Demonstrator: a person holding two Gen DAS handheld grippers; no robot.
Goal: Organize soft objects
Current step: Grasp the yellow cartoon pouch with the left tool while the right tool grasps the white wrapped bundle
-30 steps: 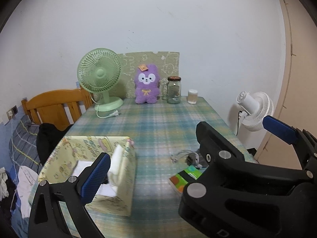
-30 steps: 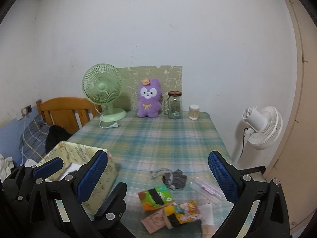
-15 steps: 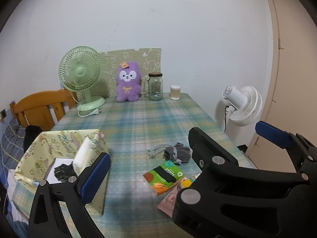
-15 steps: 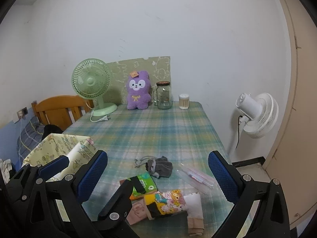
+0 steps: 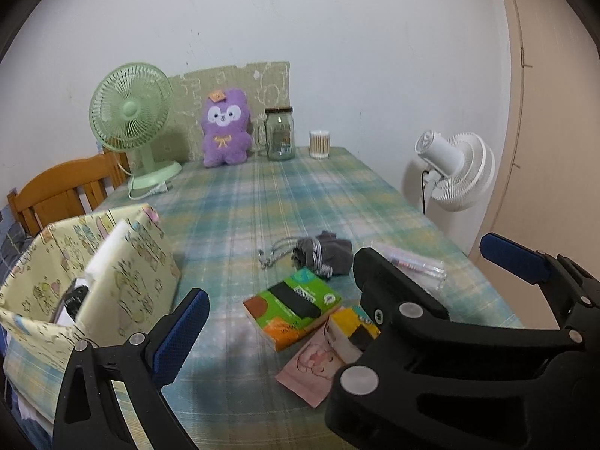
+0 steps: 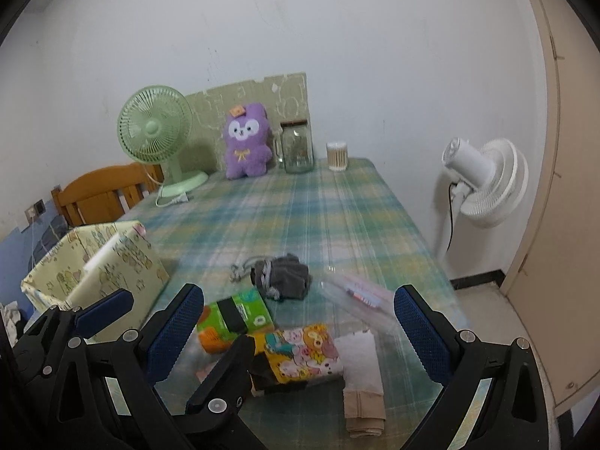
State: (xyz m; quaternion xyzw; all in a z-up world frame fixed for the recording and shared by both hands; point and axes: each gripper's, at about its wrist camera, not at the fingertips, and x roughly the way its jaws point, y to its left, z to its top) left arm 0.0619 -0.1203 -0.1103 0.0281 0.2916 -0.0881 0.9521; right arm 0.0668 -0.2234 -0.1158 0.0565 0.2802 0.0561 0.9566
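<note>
Hovering both tools, left point(image 5: 337, 285) and right point(image 6: 296, 326), gaping and empty, we face the socks point(image 6: 296, 348) at six o'clock, bin point(image 6: 93, 262) waiting at nine.

plaid tablecloth point(image 5: 307, 202): matt cloth | purple toy point(image 5: 224, 127): fluffy plush | jar point(image 5: 279, 134): glossy glass
</note>
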